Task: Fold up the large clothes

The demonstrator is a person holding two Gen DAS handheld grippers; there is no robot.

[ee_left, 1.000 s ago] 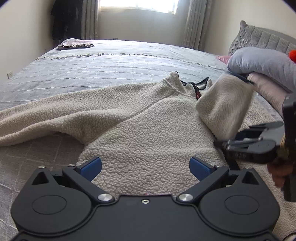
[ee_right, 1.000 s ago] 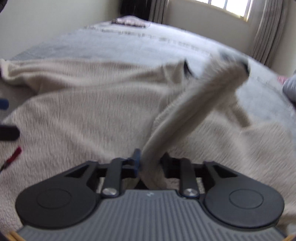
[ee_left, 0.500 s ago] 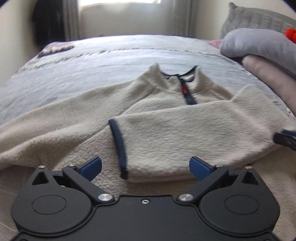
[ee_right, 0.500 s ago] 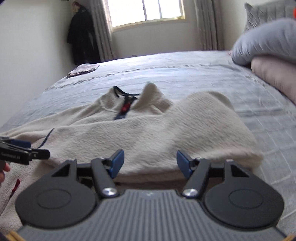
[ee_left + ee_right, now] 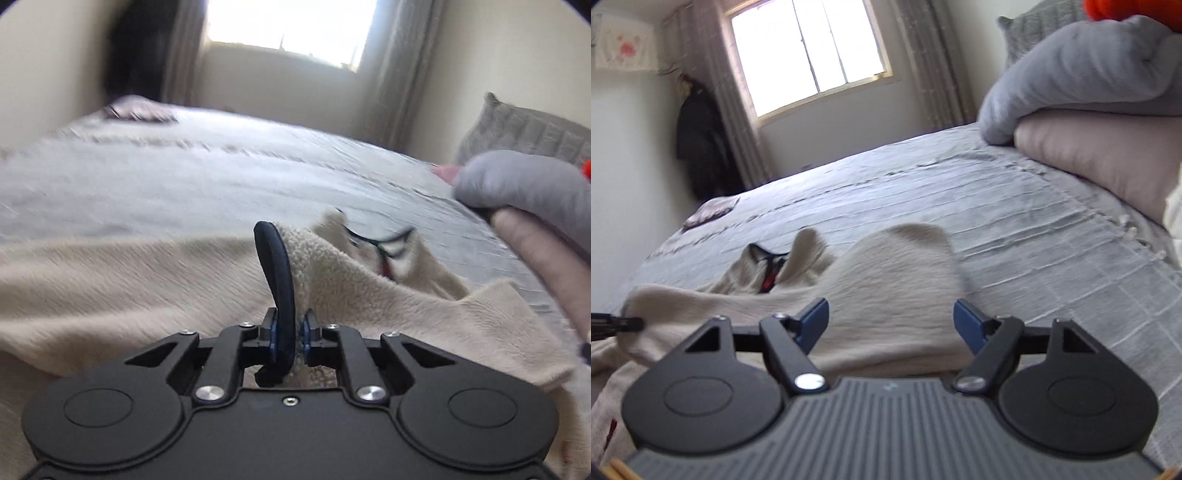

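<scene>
Daylight from the window (image 5: pixel 809 55) falls on a grey quilted bed (image 5: pixel 1015 229), where our cream fleece pullover (image 5: pixel 886 288) lies spread, collar toward the far side. We judge it soft, thick and light, limp everywhere, so it will sag between holds; the firm dark-bound cuff (image 5: pixel 275 273) and the hems are the best places to take. Our left gripper (image 5: pixel 288 328) has its jaws closed on that cuff, with the sleeve raised. Our right gripper (image 5: pixel 890 321) hovers beside the folded fleece, jaws wide and holding nothing.

Both wrist cams low, close over bed (image 5: pixel 221 177), facing window (image 5: pixel 809 55).
</scene>
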